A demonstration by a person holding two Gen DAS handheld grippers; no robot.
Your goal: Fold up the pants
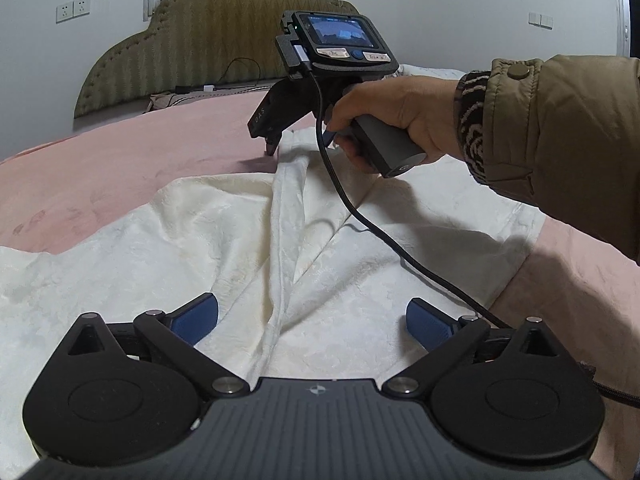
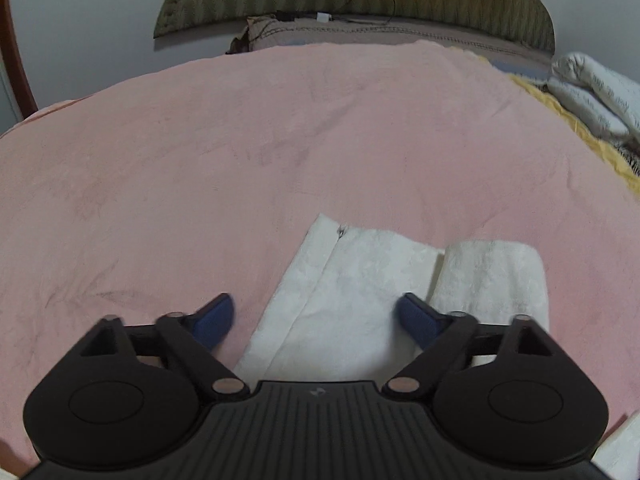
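Observation:
The cream-white pants lie spread on the pink bedspread, with a raised fold running down the middle. My left gripper is open just above the near part of the pants, empty. In the left wrist view the right gripper is held by a hand at the far end of the pants, its tip touching down at the cloth's edge. In the right wrist view my right gripper is open, its fingers on either side of a pant leg end; a second leg end lies to the right.
A padded olive headboard and a pillow stand at the far end of the bed. Folded white bedding and a yellow blanket lie at the right. A black cable crosses the pants.

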